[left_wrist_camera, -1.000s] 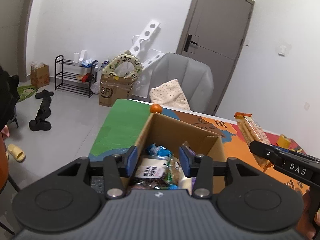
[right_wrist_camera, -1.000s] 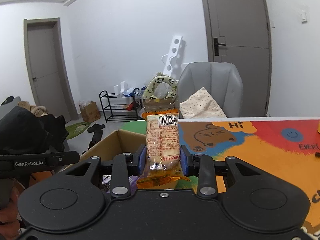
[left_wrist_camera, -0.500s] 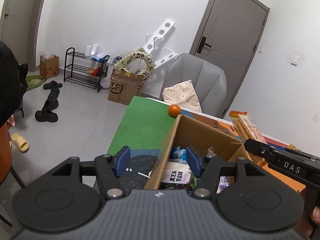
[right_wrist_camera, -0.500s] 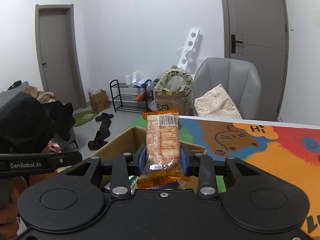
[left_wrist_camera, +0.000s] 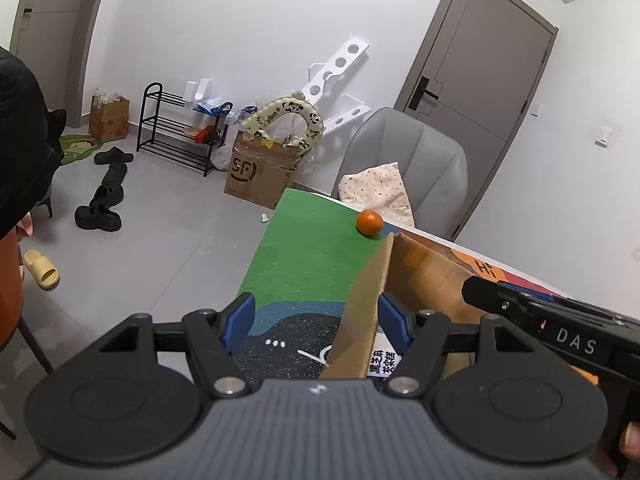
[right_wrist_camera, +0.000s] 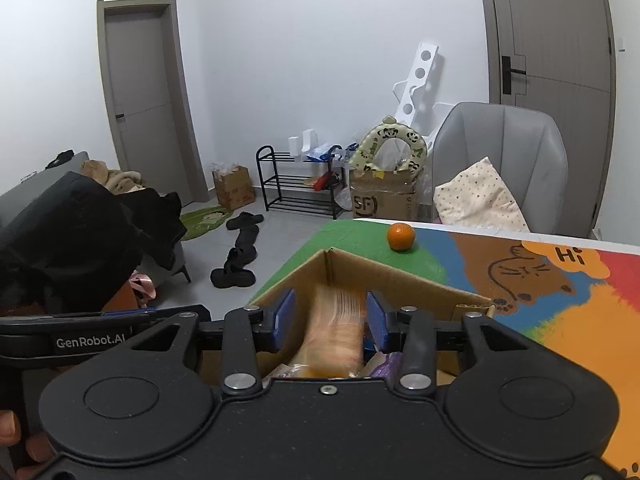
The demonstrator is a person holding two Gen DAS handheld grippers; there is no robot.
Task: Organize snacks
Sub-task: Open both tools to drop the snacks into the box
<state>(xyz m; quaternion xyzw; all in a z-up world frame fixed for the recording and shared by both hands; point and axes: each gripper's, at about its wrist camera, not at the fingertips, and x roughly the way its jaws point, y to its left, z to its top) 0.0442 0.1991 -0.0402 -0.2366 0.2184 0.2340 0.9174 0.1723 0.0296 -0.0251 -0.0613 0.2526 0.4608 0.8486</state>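
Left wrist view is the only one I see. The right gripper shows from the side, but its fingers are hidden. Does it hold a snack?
Observer: Not clamped. In the right wrist view the right gripper is open, and a blurred orange snack packet is between its fingers, above the cardboard box.
Operator: Are other snacks under that packet?
Observer: A purple wrapper lies beside the packet inside the box.

Left gripper (left_wrist_camera: pixel 314 322): grey ribbed housing, black linkage arms, two round black discs, silver screws, blue pads on fingers (left_wrist_camera: pixel 236 322). Right gripper (right_wrist_camera: pixel 328 322): all-black speckled body, same blue pads, "DAS" label. White "GenRobot.AI" marking. Bare fingertips visible.
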